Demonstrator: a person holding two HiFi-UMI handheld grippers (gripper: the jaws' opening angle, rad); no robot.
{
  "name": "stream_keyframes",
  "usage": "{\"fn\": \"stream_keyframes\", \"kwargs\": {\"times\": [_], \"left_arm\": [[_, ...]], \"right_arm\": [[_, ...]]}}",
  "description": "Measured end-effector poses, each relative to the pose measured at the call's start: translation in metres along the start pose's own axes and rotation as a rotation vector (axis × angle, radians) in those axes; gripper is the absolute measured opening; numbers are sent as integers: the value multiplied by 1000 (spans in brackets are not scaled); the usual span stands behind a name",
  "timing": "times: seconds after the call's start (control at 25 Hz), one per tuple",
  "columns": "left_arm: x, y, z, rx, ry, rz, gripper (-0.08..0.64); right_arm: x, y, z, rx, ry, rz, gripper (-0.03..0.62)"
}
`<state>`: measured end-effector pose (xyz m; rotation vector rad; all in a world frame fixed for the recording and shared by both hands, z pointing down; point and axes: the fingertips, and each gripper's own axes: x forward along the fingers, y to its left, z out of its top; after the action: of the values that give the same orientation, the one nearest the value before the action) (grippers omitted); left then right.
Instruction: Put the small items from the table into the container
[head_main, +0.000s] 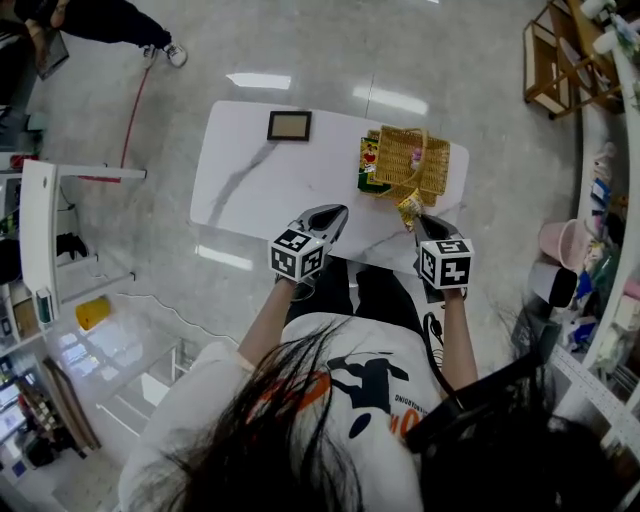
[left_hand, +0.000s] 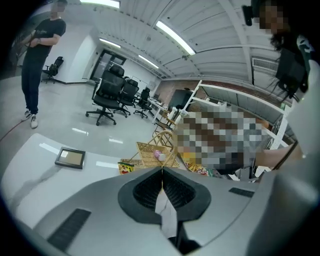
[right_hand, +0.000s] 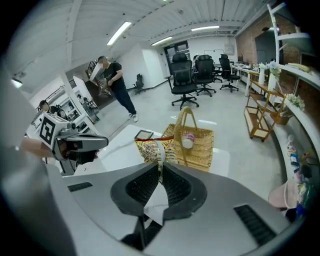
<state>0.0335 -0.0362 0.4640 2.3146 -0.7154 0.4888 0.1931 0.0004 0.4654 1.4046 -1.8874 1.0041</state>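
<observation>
Where the basket (head_main: 440, 172) stands: bench (head_main: 250, 180), right end.
Right claw (head_main: 418, 218): pinching a yellow snack packet (head_main: 409, 207) by the basket's near rim.
Left claw (head_main: 335, 212): pressed together, empty, left of basket.
Inside basket: pink-capped item (right_hand: 188, 140), perhaps a bottle.

Woven wicker basket (head_main: 440, 172), glossy marbled table (head_main: 250, 190)

A dark picture frame (head_main: 289, 125) lies flat; black office chairs (left_hand: 107, 92) and a person (left_hand: 37, 65) stand on the floor (head_main: 450, 60) beyond.
</observation>
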Motion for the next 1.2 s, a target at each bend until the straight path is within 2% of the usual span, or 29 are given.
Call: {"fn": "stream_keyframes", "kwargs": {"times": [0.16, 0.28, 0.6, 0.8, 0.92, 1.04, 1.12, 1.2], "left_arm": [[20, -16, 4, 8, 2, -7, 11], [31, -27, 4, 7, 4, -4, 11], [46, -42, 0, -19, -7, 36, 11], [46, -48, -9, -39, -9, 68, 11], [43, -50, -11, -46, -15, 88, 11], [36, -49, -13, -54, -19, 110, 11], [33, -47, -14, -55, -20, 123, 11], [30, -45, -13, -53, -23, 133, 11]], "right_arm": [[-5, -37, -3, -23, 11, -32, 37], [1, -59, -1, -75, 31, -50, 35], [39, -103, 14, -139, 87, -53, 35], [66, -116, 15, -156, 125, -47, 37], [79, -116, 11, -206, 162, -31, 43], [86, -112, 5, -237, 177, -7, 71], [88, -111, 5, -221, 176, 1, 118], [84, -110, 10, -188, 160, 3, 131]]}}
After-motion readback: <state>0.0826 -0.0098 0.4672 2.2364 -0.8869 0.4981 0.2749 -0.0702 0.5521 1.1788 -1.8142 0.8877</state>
